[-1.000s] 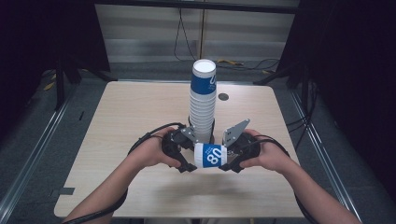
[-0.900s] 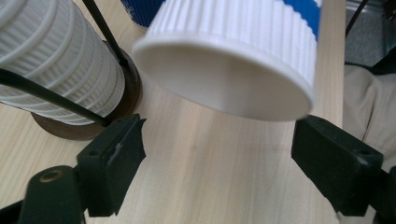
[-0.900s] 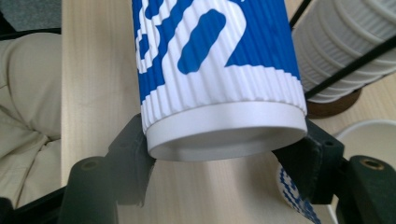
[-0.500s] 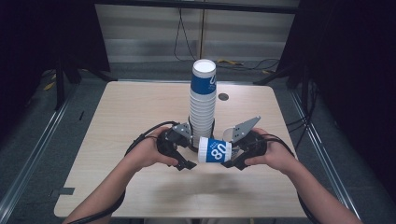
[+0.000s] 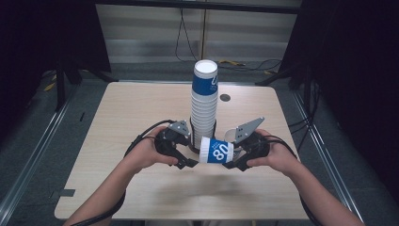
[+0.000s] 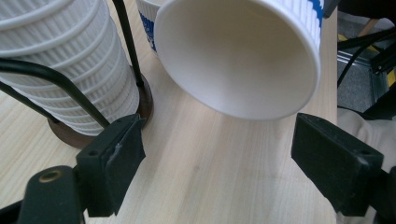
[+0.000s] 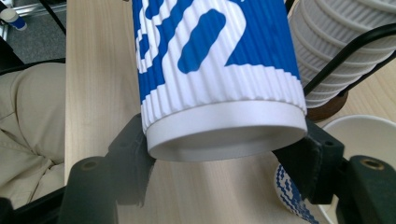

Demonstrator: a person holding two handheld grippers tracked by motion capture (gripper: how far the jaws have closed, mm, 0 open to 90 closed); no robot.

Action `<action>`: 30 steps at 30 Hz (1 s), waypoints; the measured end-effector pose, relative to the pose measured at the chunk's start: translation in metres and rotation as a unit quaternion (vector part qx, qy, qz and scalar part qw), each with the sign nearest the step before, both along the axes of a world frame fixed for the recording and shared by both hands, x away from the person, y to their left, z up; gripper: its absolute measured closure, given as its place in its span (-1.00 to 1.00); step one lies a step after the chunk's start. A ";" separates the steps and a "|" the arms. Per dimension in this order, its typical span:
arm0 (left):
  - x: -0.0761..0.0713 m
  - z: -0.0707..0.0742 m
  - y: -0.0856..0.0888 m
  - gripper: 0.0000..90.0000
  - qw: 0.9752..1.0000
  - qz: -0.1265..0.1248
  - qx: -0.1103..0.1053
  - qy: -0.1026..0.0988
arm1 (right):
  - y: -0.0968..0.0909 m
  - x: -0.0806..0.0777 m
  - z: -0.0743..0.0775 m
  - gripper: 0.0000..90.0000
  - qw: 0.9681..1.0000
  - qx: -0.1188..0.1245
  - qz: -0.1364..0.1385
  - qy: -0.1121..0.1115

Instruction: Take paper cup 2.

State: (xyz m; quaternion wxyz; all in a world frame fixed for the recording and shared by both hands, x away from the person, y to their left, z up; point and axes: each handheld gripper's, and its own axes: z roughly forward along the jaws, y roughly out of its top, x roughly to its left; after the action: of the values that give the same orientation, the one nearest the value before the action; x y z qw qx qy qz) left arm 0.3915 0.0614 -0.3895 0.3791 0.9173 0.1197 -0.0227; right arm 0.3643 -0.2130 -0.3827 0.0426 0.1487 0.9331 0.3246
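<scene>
High view: one paper cup [image 5: 217, 151], white with blue print, is held on its side above the near half of the wooden table [image 5: 117, 113], between the two grippers. The right gripper [image 5: 241, 162] clamps the cup's base end; the left gripper [image 5: 188, 162] sits at its rim end. Just behind stands one tall stack of nested cups [image 5: 204, 106] in a black wire holder [image 5: 192, 134], near the table's middle. A second loose cup [image 5: 230, 136] stands upright just right of the stack's foot. Judgement: the cup is held level so that the left gripper can work at its open mouth, perhaps to separate or re-grip it.

Left gripper view: the cup's open mouth [image 6: 243, 60] faces the camera, above and between the jaws. The jaws stand well apart, pads clear of the rim, holding nothing. The stack [image 6: 60, 60] and the holder's round wooden base [image 6: 140, 100] are at left.

Right gripper view: the jaws are closed on the ribbed cup's base [image 7: 224, 130], one pad on each side. The upright cup [image 7: 369, 135] shows at lower right, the stack [image 7: 336, 46] at upper right.

Count: one stack, two loose cups, two grippers.
</scene>
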 end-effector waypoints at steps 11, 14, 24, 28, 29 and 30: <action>0.000 0.002 -0.001 -0.64 1.000 0.002 -0.019 0.005 | 0.002 0.001 0.002 -0.29 1.000 0.009 0.003 -0.002; 0.000 0.004 -0.004 -0.64 1.000 -0.002 -0.024 0.003 | 0.003 0.001 0.003 -0.29 1.000 0.006 0.003 -0.003; -0.003 0.010 -0.011 -0.64 0.999 -0.010 -0.033 -0.008 | 0.008 0.000 0.006 -0.29 1.000 0.015 0.012 -0.004; -0.003 0.011 -0.012 -0.66 0.999 -0.014 -0.035 -0.014 | 0.009 -0.001 0.005 -0.29 1.000 0.018 0.012 -0.004; -0.004 0.011 -0.012 -0.66 0.999 -0.012 -0.036 -0.015 | 0.009 -0.001 0.005 -0.29 1.000 0.018 0.012 -0.002; -0.004 0.011 -0.012 -0.66 0.999 -0.013 -0.037 -0.016 | 0.009 -0.001 0.005 -0.29 1.000 0.018 0.014 -0.004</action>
State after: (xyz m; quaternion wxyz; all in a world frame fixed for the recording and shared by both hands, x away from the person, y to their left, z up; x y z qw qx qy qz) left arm 0.3879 0.0494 -0.3788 0.4141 0.9044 0.1012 -0.0175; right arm 0.3637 -0.2041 -0.3781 0.0390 0.1346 0.9291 0.3423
